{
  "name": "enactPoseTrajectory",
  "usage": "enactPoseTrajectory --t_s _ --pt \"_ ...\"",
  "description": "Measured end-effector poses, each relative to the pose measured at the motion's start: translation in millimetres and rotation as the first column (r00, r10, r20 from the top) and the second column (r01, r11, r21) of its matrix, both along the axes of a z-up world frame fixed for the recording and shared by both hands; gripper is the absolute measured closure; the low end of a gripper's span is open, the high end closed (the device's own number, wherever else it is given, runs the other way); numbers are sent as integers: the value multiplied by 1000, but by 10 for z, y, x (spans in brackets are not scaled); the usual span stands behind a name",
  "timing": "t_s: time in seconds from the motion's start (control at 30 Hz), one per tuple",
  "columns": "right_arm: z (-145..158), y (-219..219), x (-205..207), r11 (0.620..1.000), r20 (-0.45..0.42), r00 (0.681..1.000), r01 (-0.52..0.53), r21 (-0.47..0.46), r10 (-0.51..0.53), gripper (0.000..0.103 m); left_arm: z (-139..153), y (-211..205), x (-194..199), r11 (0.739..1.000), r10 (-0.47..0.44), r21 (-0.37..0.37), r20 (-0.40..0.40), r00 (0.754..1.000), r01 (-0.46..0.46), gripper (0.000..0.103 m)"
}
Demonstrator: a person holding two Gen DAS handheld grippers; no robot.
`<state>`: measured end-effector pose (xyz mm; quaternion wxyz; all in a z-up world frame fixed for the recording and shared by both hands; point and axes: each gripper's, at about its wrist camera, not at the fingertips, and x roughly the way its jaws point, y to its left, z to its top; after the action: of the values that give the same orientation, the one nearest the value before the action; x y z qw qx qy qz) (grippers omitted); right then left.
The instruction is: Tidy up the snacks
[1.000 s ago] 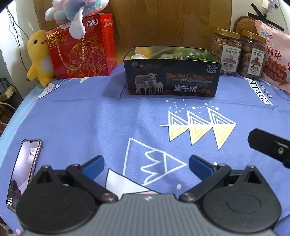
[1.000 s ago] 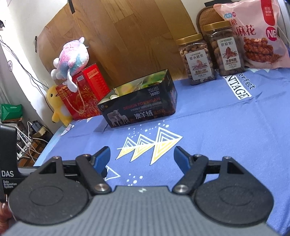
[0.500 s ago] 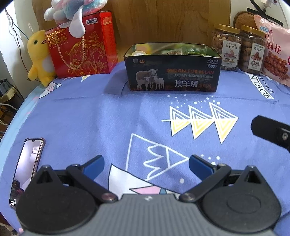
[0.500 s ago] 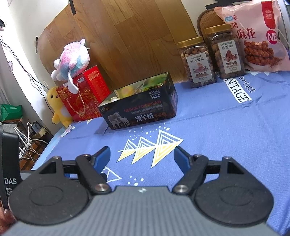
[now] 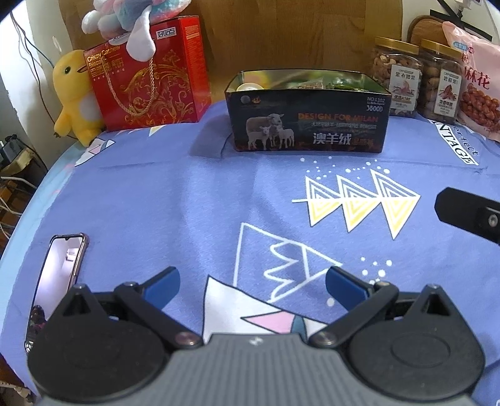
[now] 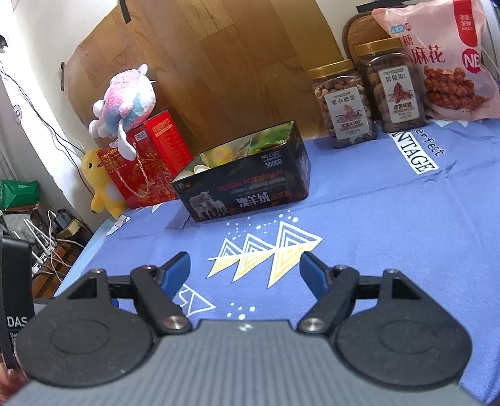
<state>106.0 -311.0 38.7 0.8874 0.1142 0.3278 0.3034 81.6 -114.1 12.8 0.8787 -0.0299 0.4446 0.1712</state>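
Note:
A black open tin box (image 5: 307, 120) with a sheep picture stands at the back of the blue cloth, with small packets of snacks inside; it also shows in the right wrist view (image 6: 247, 184). Two nut jars (image 5: 396, 76) (image 6: 343, 103) and a pink snack bag (image 5: 478, 84) (image 6: 437, 59) stand behind it to the right. My left gripper (image 5: 251, 285) is open and empty, low over the cloth, well in front of the box. My right gripper (image 6: 245, 270) is open and empty, also in front of the box.
A red gift box (image 5: 147, 75) with a plush toy (image 5: 134, 15) on top and a yellow duck toy (image 5: 73, 96) stand at the back left. A phone (image 5: 56, 281) lies near the table's left edge. A wooden board (image 6: 218, 71) leans behind.
Both grippers have drawn back a little from the box and risen slightly. Both stay open and empty.

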Motion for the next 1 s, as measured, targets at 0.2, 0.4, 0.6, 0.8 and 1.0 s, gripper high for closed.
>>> enactPoseTrajectory --t_s 0.2,0.4,0.6,0.8,1.0 --pt "-8 42 -15 1000 -5 1000 0 -2 0 24 0 26 -28 1000 2 15 6 1000 -2 0" --pt "-6 73 -15 1000 -3 1000 0 -5 0 24 29 33 -50 999 3 53 26 1000 -5 0" --pt "-5 89 -14 1000 -5 1000 2 -12 -2 24 11 101 -46 1000 13 28 26 1000 -13 0" --pt "-8 100 -14 1000 -7 1000 16 -17 -16 24 -22 81 -55 1000 -9 -2 20 1000 9 0" --pt "7 125 -26 1000 -7 1000 15 -27 -15 24 -13 104 -80 1000 -6 -16 28 1000 6 0"
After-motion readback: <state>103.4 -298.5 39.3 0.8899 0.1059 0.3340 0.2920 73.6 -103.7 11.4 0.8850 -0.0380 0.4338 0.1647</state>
